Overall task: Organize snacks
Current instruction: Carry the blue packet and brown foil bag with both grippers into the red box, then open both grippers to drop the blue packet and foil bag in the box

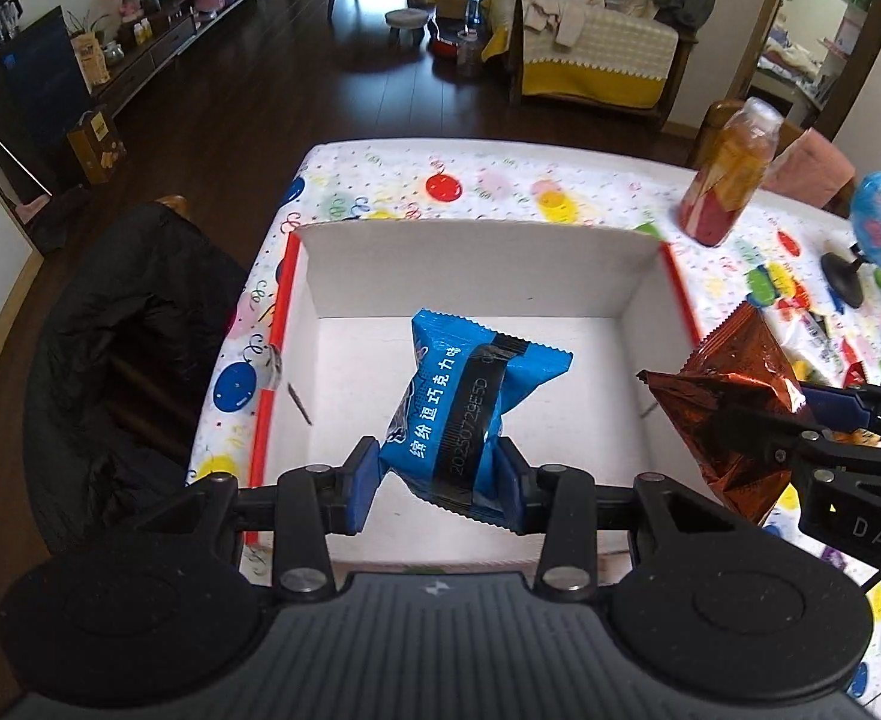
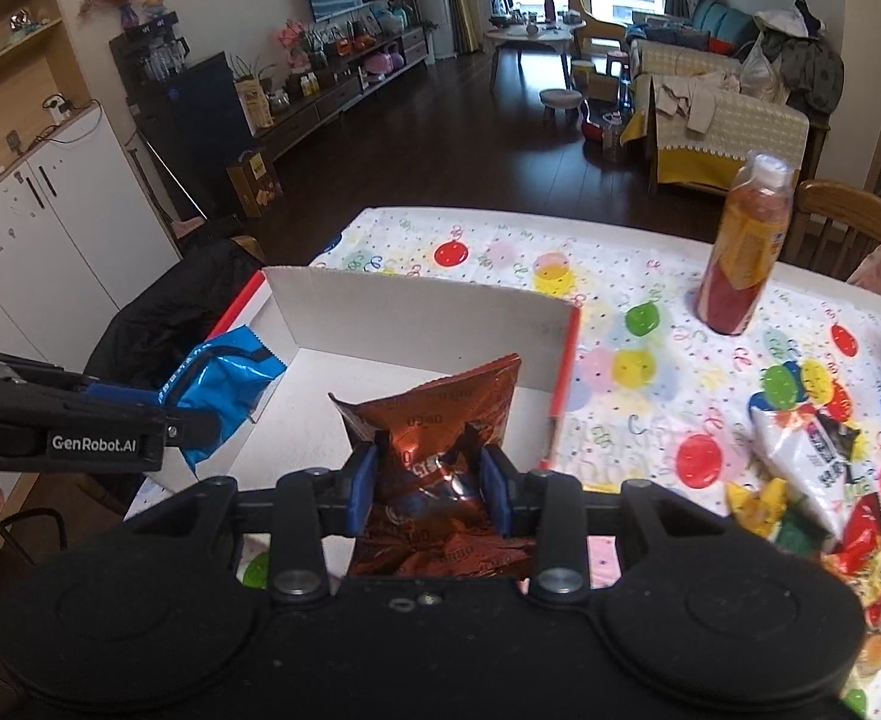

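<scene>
A white box (image 1: 476,264) with red edges is seen on the table (image 2: 620,276), nothing resting on its floor. A blue packet (image 1: 470,408), printed "20250729E5D", is clamped by the left gripper (image 1: 437,480) above it. An orange packet (image 2: 434,450) is pinched by the right gripper (image 2: 428,495) over the box's right side. "GenRobot.AI" is read on the left gripper.

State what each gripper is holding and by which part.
The left gripper pinches the blue snack packet across its lower body. The right gripper pinches the copper-brown foil snack bag across its crumpled middle. Both hang over the white box.
</scene>
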### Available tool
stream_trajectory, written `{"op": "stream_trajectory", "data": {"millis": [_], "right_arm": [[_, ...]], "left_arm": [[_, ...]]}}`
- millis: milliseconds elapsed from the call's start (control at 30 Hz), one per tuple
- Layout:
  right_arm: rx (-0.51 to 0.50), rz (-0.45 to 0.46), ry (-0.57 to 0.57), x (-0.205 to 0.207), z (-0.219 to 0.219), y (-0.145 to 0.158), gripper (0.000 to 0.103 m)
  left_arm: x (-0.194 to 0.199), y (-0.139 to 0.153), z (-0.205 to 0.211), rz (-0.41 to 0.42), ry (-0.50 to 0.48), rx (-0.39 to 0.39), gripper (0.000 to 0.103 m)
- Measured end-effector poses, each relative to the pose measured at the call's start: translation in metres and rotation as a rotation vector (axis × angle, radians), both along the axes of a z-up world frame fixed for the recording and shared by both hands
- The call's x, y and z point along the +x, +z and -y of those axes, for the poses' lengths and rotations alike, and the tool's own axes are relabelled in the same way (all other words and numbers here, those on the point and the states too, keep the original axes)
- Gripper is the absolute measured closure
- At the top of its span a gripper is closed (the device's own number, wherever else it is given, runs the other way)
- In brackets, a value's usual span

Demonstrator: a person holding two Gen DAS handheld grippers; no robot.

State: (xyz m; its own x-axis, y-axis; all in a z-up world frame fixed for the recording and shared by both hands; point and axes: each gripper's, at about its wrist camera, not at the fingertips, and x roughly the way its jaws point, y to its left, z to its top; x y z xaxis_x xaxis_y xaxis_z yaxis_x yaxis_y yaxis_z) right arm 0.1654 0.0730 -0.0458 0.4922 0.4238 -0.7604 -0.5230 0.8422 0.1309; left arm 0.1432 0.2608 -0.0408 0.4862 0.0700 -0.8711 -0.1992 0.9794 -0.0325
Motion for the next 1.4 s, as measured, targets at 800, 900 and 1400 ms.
{"op": "stream_trajectory", "data": {"millis": [800, 900, 1400], "right_arm": [[-0.166, -0.111, -0.002, 0.031, -0.068, -0.093, 0.067], [-0.172, -0.121, -0.006, 0.030, -0.069, -0.099, 0.067], [-0.157, -0.107, 0.000, 0.014, -0.067, -0.085, 0.047]], "left_arm": [[0.054, -0.094, -0.027, -0.214, -0.099, 0.038, 0.063], [0.055, -0.095, -0.024, -0.216, -0.118, 0.039, 0.062], [0.050, -0.085, -0.025, -0.197, -0.124, 0.049, 0.055]]}}
